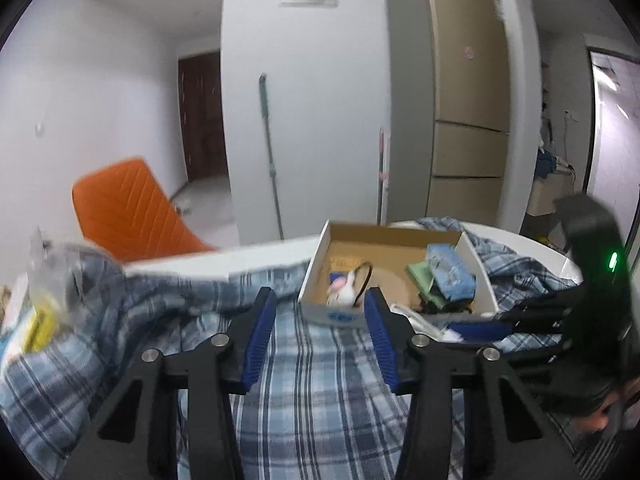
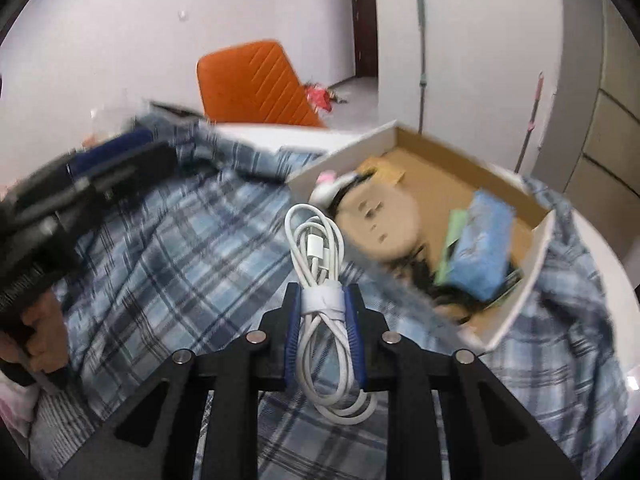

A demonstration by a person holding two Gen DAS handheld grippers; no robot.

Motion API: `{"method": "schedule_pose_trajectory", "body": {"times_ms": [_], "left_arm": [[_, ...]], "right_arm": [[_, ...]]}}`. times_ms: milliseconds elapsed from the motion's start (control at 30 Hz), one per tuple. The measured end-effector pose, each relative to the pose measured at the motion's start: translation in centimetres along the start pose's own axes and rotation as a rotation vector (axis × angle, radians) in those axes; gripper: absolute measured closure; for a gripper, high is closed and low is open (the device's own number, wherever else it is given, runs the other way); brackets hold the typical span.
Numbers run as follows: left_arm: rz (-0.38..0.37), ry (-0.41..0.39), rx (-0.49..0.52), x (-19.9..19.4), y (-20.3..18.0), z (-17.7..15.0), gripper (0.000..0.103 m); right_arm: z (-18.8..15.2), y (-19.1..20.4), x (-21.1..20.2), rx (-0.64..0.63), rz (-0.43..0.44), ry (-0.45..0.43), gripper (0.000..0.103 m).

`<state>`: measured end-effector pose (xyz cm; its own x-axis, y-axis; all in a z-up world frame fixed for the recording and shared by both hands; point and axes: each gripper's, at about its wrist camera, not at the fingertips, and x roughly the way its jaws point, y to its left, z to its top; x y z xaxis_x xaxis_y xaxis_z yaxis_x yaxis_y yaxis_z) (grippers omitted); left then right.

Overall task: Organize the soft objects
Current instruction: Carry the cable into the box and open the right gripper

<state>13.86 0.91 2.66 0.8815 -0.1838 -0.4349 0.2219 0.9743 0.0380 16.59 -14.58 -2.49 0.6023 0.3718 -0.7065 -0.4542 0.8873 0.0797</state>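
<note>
Right gripper pinching coiled white charging cable; open cardboard box at 2 o'clock. Left gripper, jaws spread, over blue plaid cloth.

A coiled white cable, bound by a white strap, sits clamped between the right gripper. Ahead and to its right lies an open cardboard box holding a blue pack.
</note>
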Motion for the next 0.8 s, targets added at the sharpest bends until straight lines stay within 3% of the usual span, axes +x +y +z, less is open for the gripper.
{"method": "schedule_pose_trajectory", "body": {"times_ms": [167, 433, 800], "left_arm": [[-0.005, -0.051, 0.089, -0.1, -2.5, 3.3, 0.055], [-0.054, -0.106, 0.024, 1.5, -4.1, 9.3, 0.055], [-0.023, -0.009, -0.015, 9.1, -3.5, 10.3, 0.055]], "right_arm": [[3.3, -2.6, -3.1, 0.054, -0.073, -0.094, 0.082], [7.3, -6.5, -3.8, 0.142, -0.145, -0.157, 0.082], [8.3, -10.5, 1.6, 0.242, -0.138, -0.096, 0.082]]}}
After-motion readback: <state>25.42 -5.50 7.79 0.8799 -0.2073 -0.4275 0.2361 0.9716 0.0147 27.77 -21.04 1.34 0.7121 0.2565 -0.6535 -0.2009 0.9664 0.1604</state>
